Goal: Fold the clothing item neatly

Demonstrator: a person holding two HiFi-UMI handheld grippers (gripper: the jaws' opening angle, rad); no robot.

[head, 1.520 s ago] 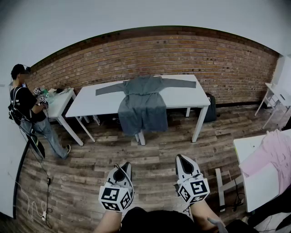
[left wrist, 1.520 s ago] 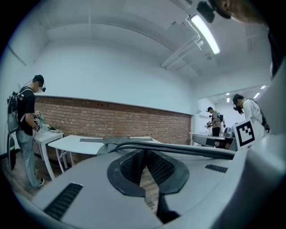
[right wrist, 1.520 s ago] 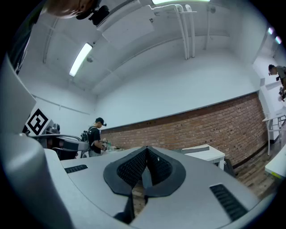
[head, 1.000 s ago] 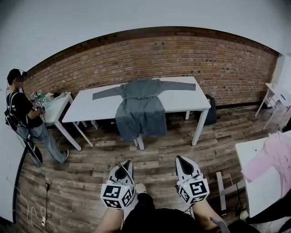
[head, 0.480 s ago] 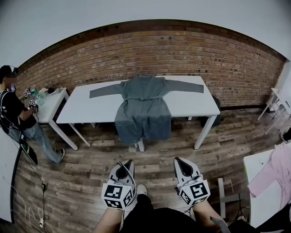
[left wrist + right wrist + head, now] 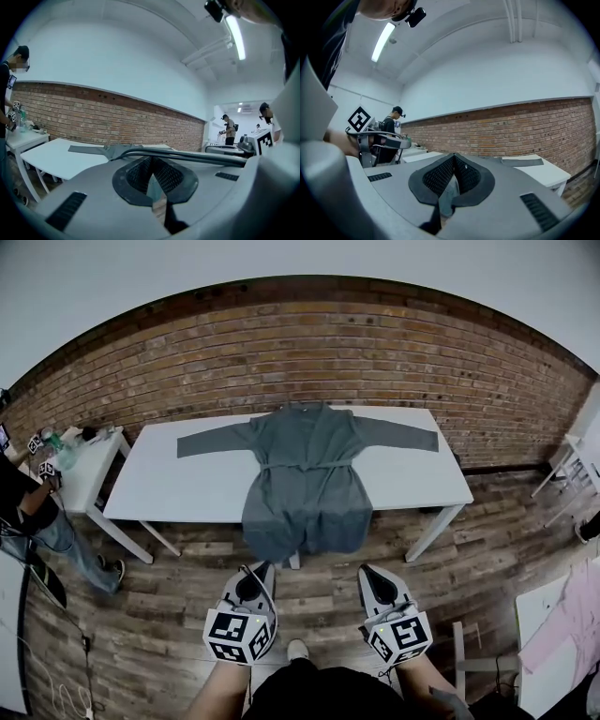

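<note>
Head view: you face a white table [image 6: 178, 493] that stands before a brick wall [image 6: 309, 352], and the grey robe [image 6: 305, 474] lies spread flat on it. Collar is toward the wall, both sleeves are stretched out left and right along the tabletop, and a belt crosses the waist. The lower hem hangs over the near edge of the table. You hold the left gripper [image 6: 260, 570] and the right gripper [image 6: 367, 572] side by side over the wooden floor [image 6: 159, 615], both pointed at the table and both short of its near edge, touching nothing. The marker cubes sit at the rear of each, close to your arms. Left gripper view: the jaws are closed together, black pads meeting at the tips, with nothing held between them; the table and one grey sleeve show beyond. Right gripper view: same reading, pads pressed together and empty, with the other sleeve lying on the tabletop past them. Another person [image 6: 23, 512] stands at a smaller table [image 6: 89, 470] at the left edge. A pink garment [image 6: 562, 615] lies on a separate table at the far right.
</note>
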